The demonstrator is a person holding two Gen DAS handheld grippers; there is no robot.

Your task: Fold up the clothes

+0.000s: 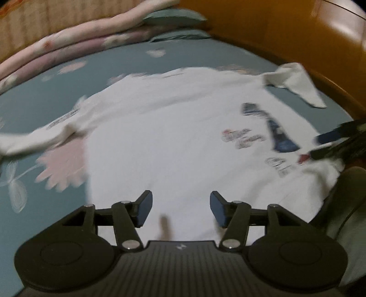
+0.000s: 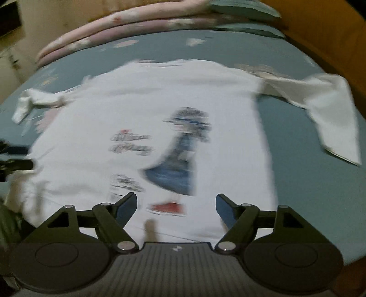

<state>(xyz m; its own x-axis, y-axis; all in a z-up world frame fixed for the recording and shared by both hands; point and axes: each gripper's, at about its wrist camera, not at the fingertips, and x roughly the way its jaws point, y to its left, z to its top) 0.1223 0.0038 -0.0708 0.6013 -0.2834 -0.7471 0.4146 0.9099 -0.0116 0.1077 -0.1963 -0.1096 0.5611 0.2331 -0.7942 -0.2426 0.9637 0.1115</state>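
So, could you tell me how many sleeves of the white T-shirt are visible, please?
2. One sleeve lies spread out at the shirt's right in the right wrist view; the other sleeve is bunched up at its left. Neither is folded in.

A teal bedsheet (image 1: 137,61) w/ a flower print covers most of both views; one big pink flower (image 1: 63,166) sits at left-centre of the left wrist view, smaller pale ones further up (all blurred). Along the top, from upper left to top centre, lies a rolled pink floral quilt (image 1: 75,38), two layers stacked. Touching its right end, top centre: a teal pillow (image 1: 173,17), w/ a second teal edge just below it. An orange-brown wooden bed frame (image 1: 286,29) curves down the upper right. In the right wrist view, a pale wall (image 2: 29,29) is at upper left.
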